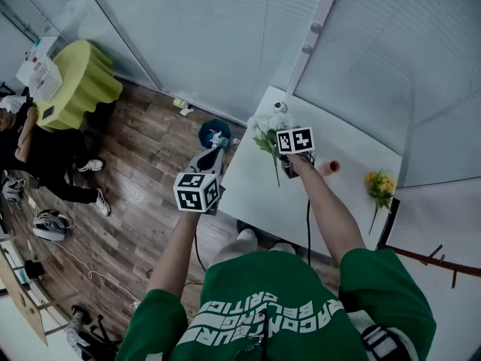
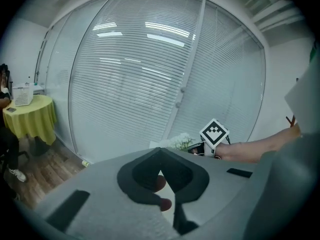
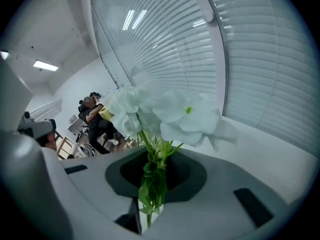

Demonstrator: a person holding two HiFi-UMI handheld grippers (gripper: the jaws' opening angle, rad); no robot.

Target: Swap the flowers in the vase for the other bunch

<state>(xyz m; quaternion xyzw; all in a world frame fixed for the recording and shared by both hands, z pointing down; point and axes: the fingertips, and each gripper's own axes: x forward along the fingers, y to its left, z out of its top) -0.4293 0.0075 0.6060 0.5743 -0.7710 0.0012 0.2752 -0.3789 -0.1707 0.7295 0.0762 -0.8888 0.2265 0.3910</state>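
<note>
The white flowers [image 3: 167, 115] are clamped by their stems in the right gripper [image 3: 150, 196], above the white table [image 1: 342, 138]: the removal step, I judge. Next, lay them aside and fetch the yellow bunch [image 1: 379, 184]. The left gripper [image 2: 162, 166] hangs closed, empty

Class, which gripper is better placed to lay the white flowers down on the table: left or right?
Right. The right gripper grips the white flowers by the stems above the table; the left gripper holds nothing, off the table's edge over the floor.
</note>
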